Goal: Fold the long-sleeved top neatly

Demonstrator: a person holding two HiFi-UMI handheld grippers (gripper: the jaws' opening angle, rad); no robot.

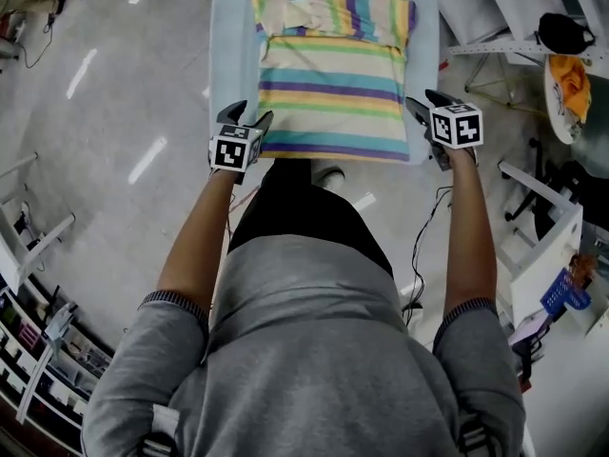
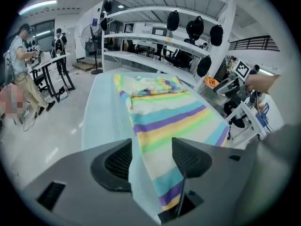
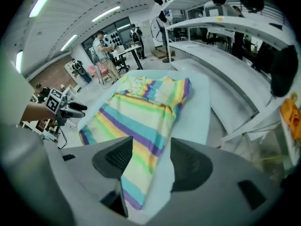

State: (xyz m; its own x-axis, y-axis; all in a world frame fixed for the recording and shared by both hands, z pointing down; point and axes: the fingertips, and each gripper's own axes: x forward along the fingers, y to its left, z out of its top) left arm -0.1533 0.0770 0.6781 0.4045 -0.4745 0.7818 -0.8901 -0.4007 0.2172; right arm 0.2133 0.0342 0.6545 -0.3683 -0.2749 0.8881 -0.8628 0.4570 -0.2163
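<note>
the striped top (image 1: pixel 333 74) is being shown lying flat on the pale blue bench (image 1: pixel 231 36). the left gripper (image 1: pixel 249 117) and right gripper (image 1: pixel 425 103) are being held at its near hem corners, fingers (image 2: pixel 188 158) released, nothing being grasped.

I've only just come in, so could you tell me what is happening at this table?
A person stands at the blue-covered table with a gripper in each hand. A striped long-sleeved top lies flat on it, and its sleeves appear to be folded in across the chest. The left gripper and the right gripper sit at the two near hem corners with their fingers open. Neither has closed on the cloth yet.
</note>
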